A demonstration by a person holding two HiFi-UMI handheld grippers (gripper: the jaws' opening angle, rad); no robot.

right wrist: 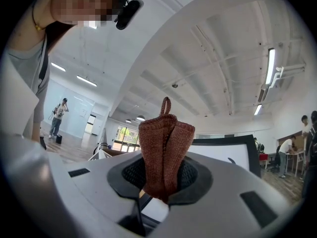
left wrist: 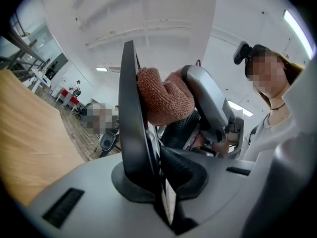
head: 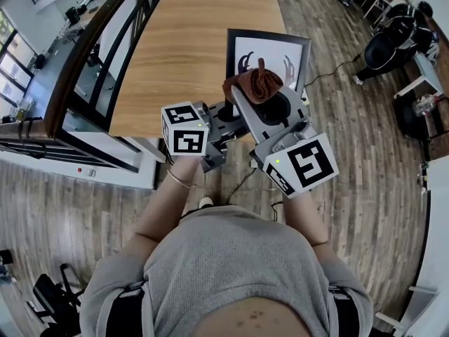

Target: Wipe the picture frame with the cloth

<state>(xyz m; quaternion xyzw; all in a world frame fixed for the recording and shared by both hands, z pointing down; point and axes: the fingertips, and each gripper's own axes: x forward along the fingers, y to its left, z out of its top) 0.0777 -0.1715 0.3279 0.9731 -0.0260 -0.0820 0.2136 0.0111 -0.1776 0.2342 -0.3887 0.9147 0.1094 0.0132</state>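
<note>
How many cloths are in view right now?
1. The brown cloth is clamped in the right gripper, right beside the frame that the left gripper holds. No other cloth shows, though one could lie out of view.

Your cloth [right wrist: 163,148] is rust-brown, ribbed knit; picture frame [head: 273,51] has a black border, white mat and dark print; left gripper [left wrist: 157,175] and right gripper [right wrist: 159,180] are pale grey with black textured pads; marker cubes [head: 184,128] white with black squares; desk [head: 175,55] light wood grain; floor [head: 70,202] grey-brown planks; your shirt [head: 231,258] grey.
</note>
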